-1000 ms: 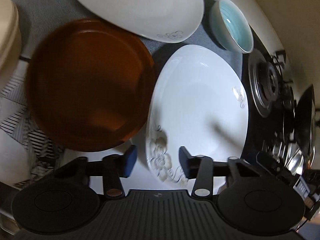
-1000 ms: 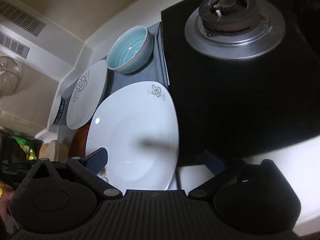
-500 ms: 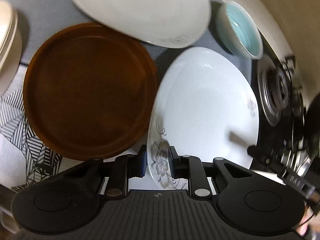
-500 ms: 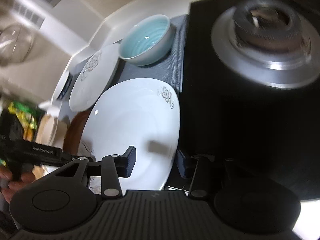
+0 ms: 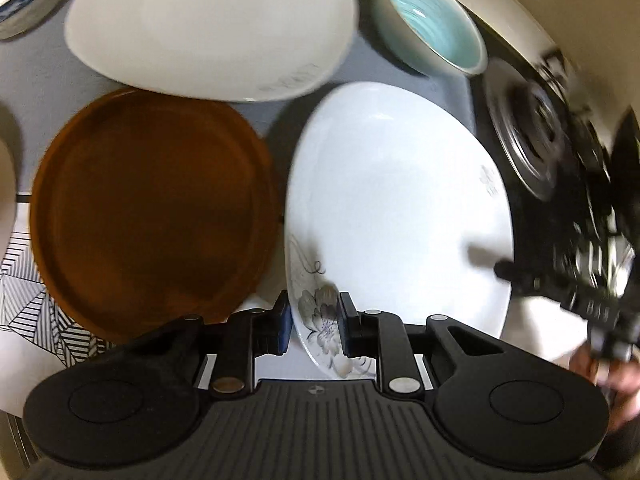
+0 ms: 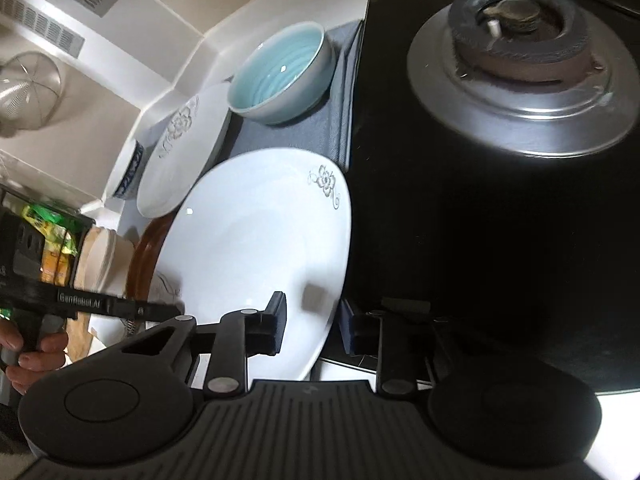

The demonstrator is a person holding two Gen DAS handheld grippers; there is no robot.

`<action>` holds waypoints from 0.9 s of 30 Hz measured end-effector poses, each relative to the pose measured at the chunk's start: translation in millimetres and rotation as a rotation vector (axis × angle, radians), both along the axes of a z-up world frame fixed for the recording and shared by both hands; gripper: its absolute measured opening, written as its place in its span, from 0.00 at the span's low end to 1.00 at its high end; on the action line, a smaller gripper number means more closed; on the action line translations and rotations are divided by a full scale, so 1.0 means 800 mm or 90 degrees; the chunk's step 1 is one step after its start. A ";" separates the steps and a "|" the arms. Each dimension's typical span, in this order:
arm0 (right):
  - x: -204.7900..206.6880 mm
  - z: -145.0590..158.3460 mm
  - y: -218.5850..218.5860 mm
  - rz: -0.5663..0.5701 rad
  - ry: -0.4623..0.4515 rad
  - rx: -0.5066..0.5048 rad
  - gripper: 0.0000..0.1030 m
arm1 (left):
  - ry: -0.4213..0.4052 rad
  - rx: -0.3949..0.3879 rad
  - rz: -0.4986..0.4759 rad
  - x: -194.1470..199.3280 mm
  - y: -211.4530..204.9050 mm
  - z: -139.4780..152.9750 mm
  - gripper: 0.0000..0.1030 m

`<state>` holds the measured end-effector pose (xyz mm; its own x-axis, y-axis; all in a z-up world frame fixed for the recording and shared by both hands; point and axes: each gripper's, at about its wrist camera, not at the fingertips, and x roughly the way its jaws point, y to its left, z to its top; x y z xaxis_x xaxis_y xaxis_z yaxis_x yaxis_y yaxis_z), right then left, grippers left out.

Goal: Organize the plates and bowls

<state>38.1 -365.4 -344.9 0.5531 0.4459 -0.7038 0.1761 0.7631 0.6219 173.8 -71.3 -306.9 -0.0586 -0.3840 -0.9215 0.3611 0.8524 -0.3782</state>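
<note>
A white plate with grey flower prints (image 5: 392, 208) lies between a brown round plate (image 5: 152, 208) and the stove. My left gripper (image 5: 313, 326) is shut on its near rim at the flower. My right gripper (image 6: 313, 326) is shut on the same white plate (image 6: 256, 248) at its right rim. A second white flowered plate (image 5: 208, 28) lies behind, also in the right wrist view (image 6: 180, 160). A light blue bowl (image 5: 436, 28) stands at the back by the stove (image 6: 280, 76).
A gas burner (image 6: 516, 64) on the black stove top is to the right. A blue-patterned bowl (image 6: 128, 168) and a stack of cream dishes (image 6: 100, 264) are at the left. A grey mat (image 5: 36, 72) lies under the dishes.
Both grippers have closed from open onto the white flowered plate's rim, the left at the near flower, the right at the stove-side edge.
</note>
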 end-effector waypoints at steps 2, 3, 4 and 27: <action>-0.005 -0.001 -0.010 -0.008 0.001 0.008 0.30 | 0.008 0.015 -0.002 0.004 0.001 -0.008 0.25; -0.006 -0.001 -0.014 -0.014 0.004 0.001 0.31 | 0.008 0.012 0.002 0.007 0.000 -0.012 0.28; -0.005 -0.002 -0.016 -0.019 0.009 -0.007 0.31 | 0.013 0.005 0.008 0.012 0.000 -0.013 0.28; 0.005 -0.007 0.003 0.034 0.002 -0.011 0.26 | -0.018 0.031 -0.060 0.031 -0.016 -0.002 0.41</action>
